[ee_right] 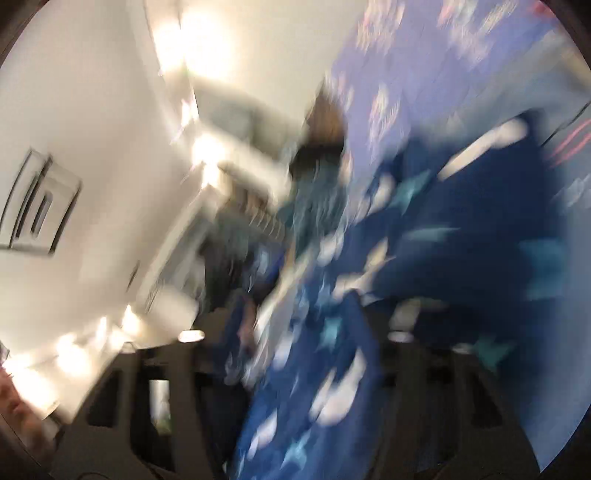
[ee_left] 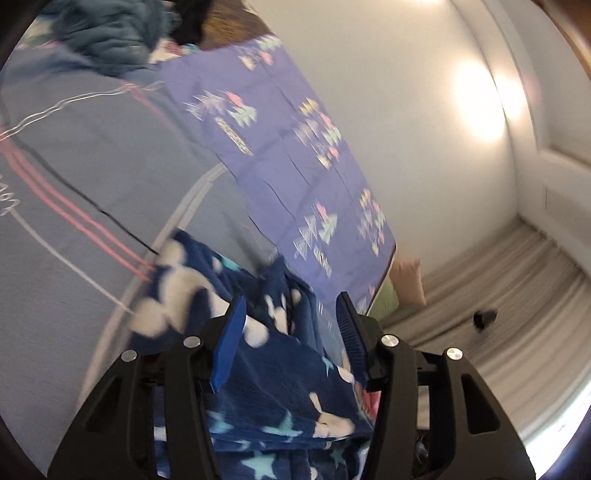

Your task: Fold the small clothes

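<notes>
Currently the star-print fleece garment [ee_left: 280, 387] runs lengthwise between the left hand-held gripper [ee_left: 291, 325] fingers, spread wide; right hand-held gripper state cannot be told through blur.

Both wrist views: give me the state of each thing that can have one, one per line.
Left gripper: jaws open, fleece between them.
Right gripper: too blurred to tell.
Star-print fleece garment: bunched, unfolded.
Teal clothes pile: crumpled, unfolded.
Purple patterned sheet: spread flat on the bed.
</notes>
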A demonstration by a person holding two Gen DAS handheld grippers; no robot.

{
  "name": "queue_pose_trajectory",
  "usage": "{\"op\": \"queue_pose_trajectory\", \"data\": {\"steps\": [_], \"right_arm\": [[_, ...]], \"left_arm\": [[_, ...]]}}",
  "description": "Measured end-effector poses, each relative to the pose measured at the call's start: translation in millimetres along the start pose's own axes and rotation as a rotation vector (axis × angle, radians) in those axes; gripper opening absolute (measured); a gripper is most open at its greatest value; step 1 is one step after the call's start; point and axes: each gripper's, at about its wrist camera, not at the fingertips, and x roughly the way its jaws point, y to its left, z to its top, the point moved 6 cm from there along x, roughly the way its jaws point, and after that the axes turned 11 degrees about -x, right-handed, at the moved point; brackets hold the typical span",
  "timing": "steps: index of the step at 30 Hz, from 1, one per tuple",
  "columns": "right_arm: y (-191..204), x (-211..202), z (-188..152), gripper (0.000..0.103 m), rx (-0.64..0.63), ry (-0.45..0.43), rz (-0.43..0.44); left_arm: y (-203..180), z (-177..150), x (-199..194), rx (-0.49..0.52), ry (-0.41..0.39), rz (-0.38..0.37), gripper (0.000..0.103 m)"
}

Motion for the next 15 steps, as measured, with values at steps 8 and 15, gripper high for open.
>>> {"op": "queue_pose_trajectory", "data": {"steps": [8,15], "right_arm": [[5.9,5.6,-1.2,0.075,-0.067,0.053,-0.054],[-41.4,-50.5,27.9,0.079,0.066,-0.28,-0.294]], "left_arm": [[20.0,-41.2,47.9,0.134,0.097,0.163,0.051],[51.3,-33.1,35.1,0.083,0.044,0.138,0.051]]}}
